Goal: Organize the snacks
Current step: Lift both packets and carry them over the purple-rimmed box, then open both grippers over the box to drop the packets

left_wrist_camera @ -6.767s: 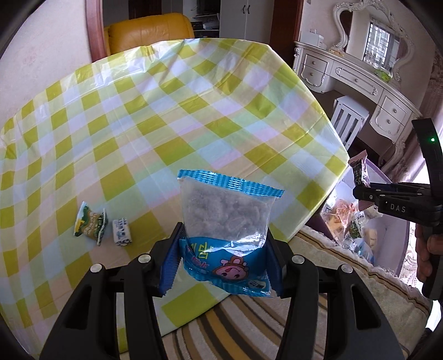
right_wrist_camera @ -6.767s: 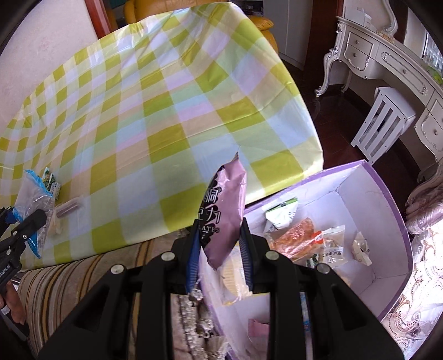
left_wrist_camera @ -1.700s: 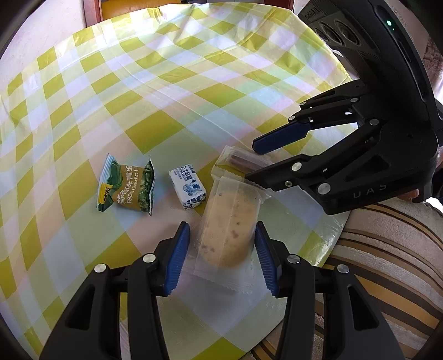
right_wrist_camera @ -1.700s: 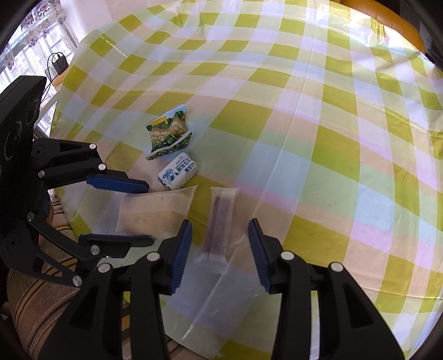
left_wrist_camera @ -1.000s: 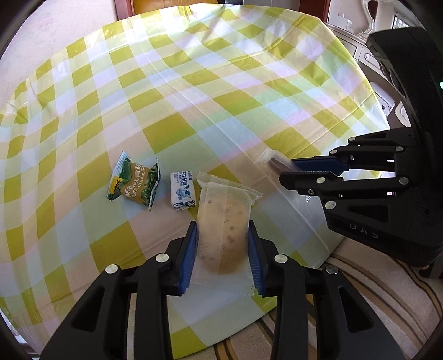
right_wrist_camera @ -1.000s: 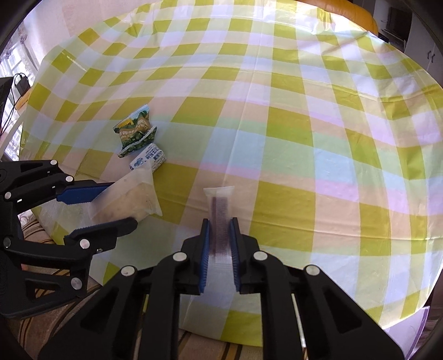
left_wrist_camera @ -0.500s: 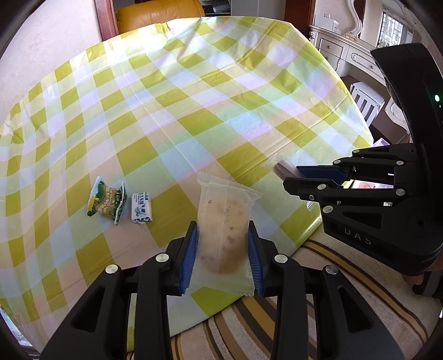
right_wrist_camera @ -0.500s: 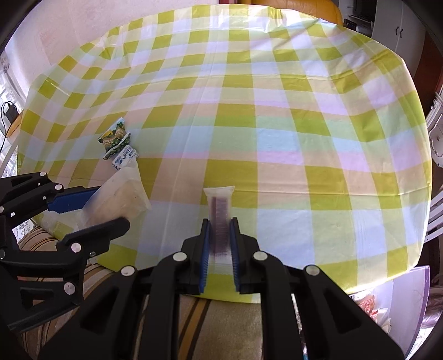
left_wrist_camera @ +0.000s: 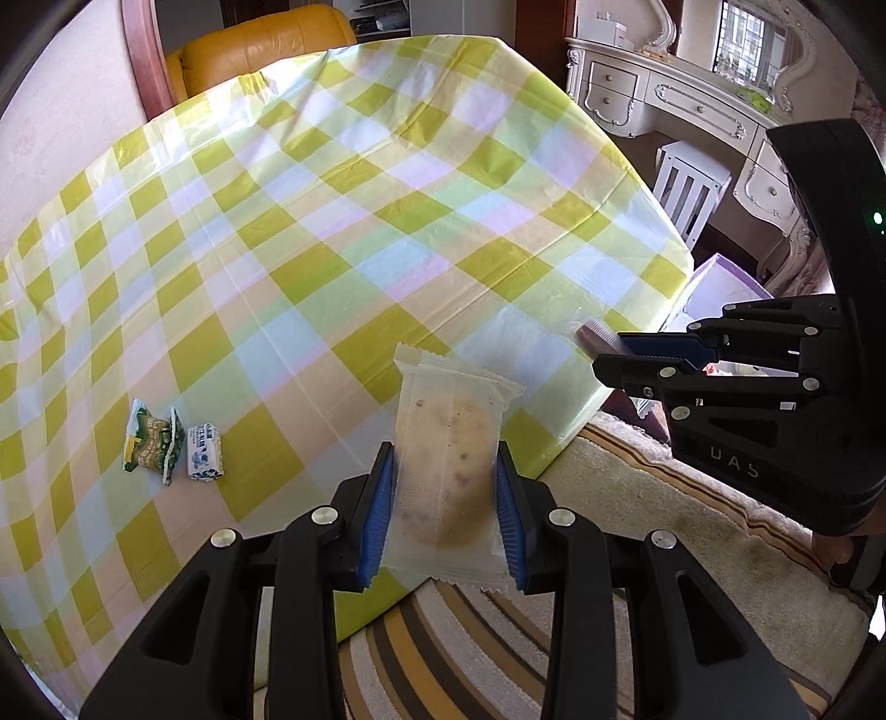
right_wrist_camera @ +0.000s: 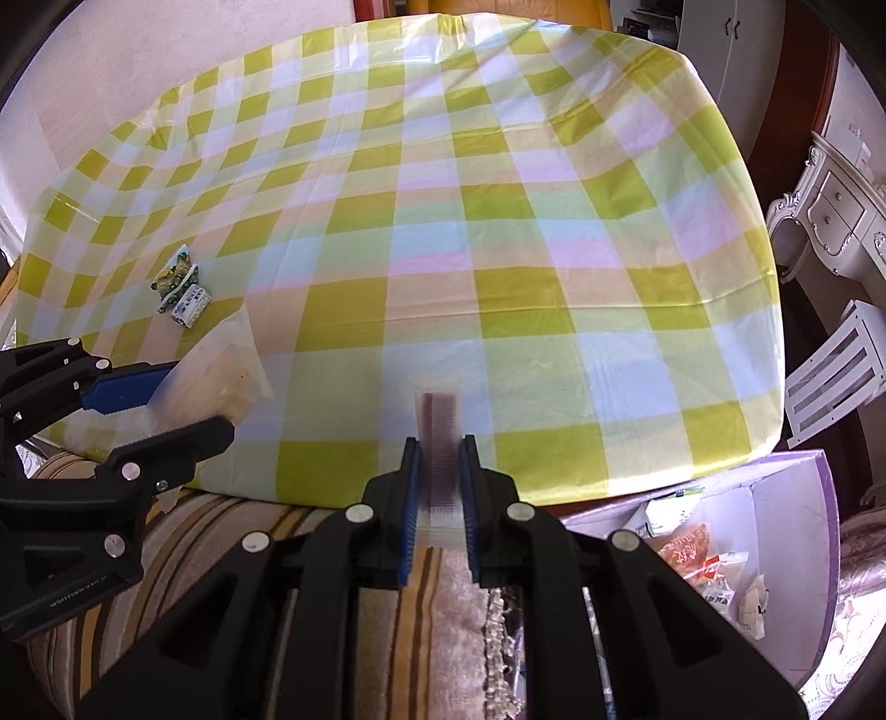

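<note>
My left gripper [left_wrist_camera: 443, 471] is shut on a clear-wrapped tan cake [left_wrist_camera: 448, 471], held upright above the table's near edge. My right gripper [right_wrist_camera: 437, 459] is shut on a thin brown wafer bar in clear wrap [right_wrist_camera: 439, 443], also lifted off the checked tablecloth [right_wrist_camera: 443, 221]. In the left wrist view the right gripper [left_wrist_camera: 614, 349] stands to the right with the bar's end [left_wrist_camera: 590, 335] sticking out. In the right wrist view the left gripper [right_wrist_camera: 183, 399] with the cake [right_wrist_camera: 221, 365] shows at the left. A green packet [left_wrist_camera: 149, 443] and a small white-blue packet [left_wrist_camera: 205, 451] lie on the cloth.
A purple-edged white box [right_wrist_camera: 786, 498] holding several snacks [right_wrist_camera: 692, 545] stands on the floor beyond the table's right corner. A striped rug [left_wrist_camera: 498, 637] lies below the table edge. A white stool [left_wrist_camera: 692, 188] and a white dresser [left_wrist_camera: 664, 94] stand behind; a yellow chair [left_wrist_camera: 260, 50] is at the far side.
Both grippers closed on their snacks and lifted them off the cloth, then drew back and rightward toward the table's edge. The purple box has come into the right wrist view.
</note>
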A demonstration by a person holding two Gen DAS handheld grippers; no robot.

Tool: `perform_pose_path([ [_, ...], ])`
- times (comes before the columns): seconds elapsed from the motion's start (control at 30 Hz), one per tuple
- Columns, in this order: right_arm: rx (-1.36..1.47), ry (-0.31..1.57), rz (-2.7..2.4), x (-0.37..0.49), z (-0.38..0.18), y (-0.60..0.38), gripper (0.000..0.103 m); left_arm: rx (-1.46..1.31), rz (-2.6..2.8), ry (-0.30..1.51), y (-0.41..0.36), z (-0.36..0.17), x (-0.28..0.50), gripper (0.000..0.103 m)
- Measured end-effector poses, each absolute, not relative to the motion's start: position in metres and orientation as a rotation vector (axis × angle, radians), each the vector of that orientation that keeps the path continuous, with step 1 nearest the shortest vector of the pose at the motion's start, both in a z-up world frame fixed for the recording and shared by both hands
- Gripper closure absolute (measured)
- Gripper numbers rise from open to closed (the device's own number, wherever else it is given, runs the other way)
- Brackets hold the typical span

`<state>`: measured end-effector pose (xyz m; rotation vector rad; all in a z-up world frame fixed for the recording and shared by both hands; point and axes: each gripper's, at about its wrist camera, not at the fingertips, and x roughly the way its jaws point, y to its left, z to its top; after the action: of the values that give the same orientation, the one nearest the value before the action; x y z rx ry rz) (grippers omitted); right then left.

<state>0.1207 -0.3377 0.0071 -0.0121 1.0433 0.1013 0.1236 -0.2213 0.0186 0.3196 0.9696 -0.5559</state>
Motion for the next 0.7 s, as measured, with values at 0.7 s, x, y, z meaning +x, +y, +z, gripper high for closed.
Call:
perform_pose_path([
  [0.7,0.125,1.053,-0.149,0.062,-0.006,-0.465,0.089,0.377,-0.788,0.981,-0.322,0.02,0.095,0.069],
])
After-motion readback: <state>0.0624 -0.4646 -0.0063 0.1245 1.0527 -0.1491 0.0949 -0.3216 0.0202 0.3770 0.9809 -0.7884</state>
